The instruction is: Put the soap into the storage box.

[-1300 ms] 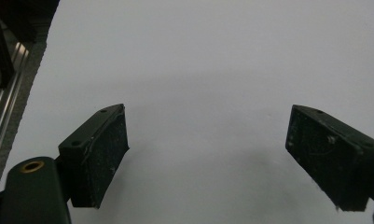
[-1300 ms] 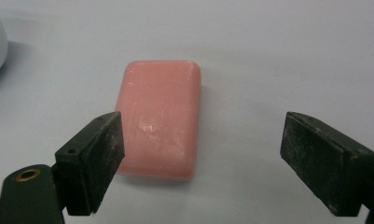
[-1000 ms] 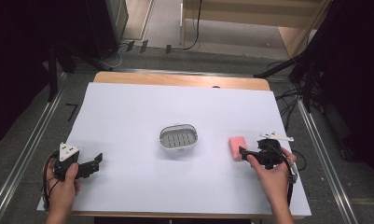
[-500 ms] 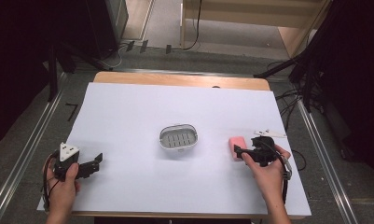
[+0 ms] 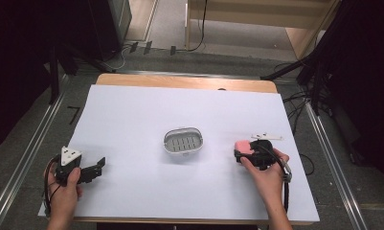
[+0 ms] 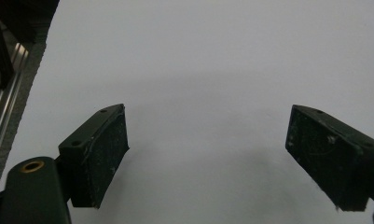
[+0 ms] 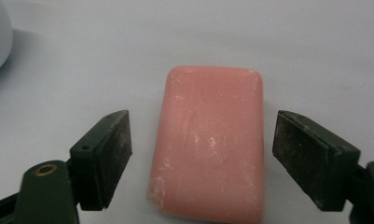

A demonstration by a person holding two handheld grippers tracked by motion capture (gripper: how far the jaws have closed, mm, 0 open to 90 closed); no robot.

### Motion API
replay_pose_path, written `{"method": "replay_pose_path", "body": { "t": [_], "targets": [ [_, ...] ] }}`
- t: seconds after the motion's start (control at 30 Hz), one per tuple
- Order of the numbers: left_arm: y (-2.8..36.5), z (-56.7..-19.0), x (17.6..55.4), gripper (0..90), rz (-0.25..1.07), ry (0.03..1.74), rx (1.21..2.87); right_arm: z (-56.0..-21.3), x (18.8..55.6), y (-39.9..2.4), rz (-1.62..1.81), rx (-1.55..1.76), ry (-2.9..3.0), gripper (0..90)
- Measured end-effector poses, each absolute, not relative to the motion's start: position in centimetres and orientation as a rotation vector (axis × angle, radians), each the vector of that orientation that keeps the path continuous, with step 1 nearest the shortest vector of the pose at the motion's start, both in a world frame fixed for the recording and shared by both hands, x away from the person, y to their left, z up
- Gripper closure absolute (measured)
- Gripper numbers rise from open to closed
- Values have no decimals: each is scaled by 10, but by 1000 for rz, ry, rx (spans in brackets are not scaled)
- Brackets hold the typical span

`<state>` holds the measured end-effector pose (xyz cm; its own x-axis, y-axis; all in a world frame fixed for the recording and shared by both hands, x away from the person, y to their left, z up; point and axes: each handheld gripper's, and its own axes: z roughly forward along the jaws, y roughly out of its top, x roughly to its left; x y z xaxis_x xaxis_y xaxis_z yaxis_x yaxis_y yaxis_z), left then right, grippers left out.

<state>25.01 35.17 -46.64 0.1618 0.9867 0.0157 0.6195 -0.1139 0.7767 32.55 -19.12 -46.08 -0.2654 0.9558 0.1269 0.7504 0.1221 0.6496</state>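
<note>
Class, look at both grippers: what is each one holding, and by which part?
Nothing is held. The right gripper straddles the pink soap, jaws just closing, pads short of its long sides. The left gripper is open.

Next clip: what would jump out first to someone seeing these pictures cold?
The pink soap bar stands out first, lying flat on the white table at the right, between the jaws of the right gripper, which have just been closing but do not touch it. Next is the grey slotted soap dish, alone at the table's middle. The left gripper rests open near the left front corner, nothing between its jaws.
</note>
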Motion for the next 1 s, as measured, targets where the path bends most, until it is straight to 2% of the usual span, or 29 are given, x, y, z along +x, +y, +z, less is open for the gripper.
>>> {"method": "replay_pose_path", "body": {
  "t": [0.43,1.0],
  "targets": [
    [351,-466,250,138,749,1527,1812,-466,327,-185,825,1664,2080,352],
    [351,-466,250,138,751,1522,1817,-471,327,-183,805,1630,2099,382]
  ]
}}
